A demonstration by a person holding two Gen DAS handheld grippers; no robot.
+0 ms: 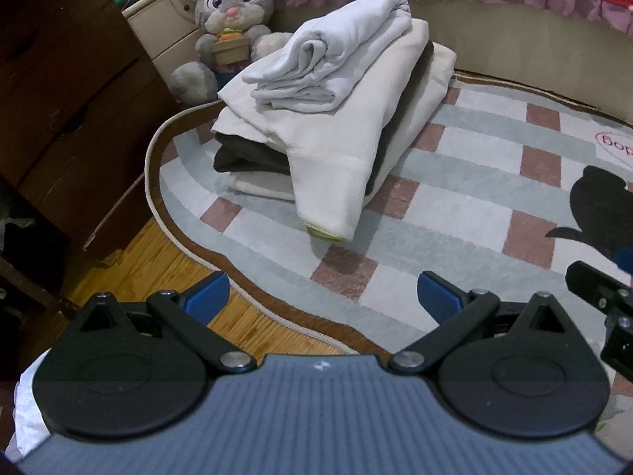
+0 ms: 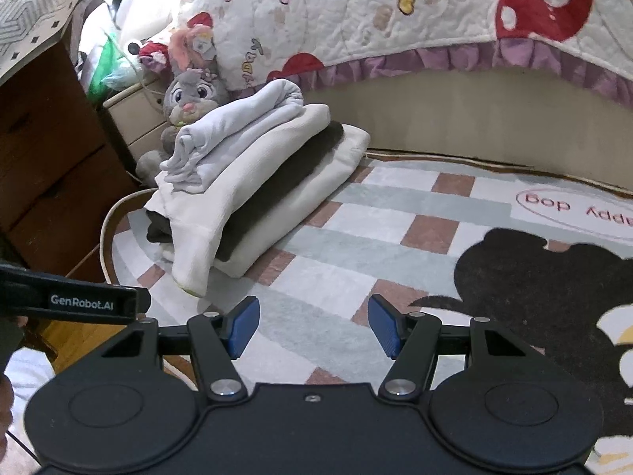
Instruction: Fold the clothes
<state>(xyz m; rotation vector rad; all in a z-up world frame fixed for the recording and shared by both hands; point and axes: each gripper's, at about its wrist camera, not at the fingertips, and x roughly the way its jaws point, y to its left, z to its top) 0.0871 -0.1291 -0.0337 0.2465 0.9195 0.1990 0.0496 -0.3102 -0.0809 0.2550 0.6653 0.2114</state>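
My left tongs (image 1: 323, 297) are spread wide with nothing between the blue pads, hanging over the near edge of the checked rug (image 1: 455, 182) where it meets the wooden floor (image 1: 158, 253). My right tongs (image 2: 313, 326) are spread too, also empty, pointing down at the rug's pale and pink squares.

The clothes sit in one folded pile (image 1: 316, 118) on the far left part of the rug, well apart from both tongs. On top lies a loosely folded light grey piece (image 1: 336, 51); under it a cream garment (image 1: 336, 146) drapes down the front of the pile; a dark brown piece (image 1: 245, 158) is sandwiched below that, and another cream layer (image 2: 316, 170) lies at the bottom.

Just behind the pile a grey plush rabbit (image 1: 229, 12) sits against a pale bedside cabinet (image 1: 166, 27). A dark wooden dresser (image 1: 59, 99) stands on the left, and a quilted bedspread (image 2: 395, 12) hangs over the bed behind the rug.
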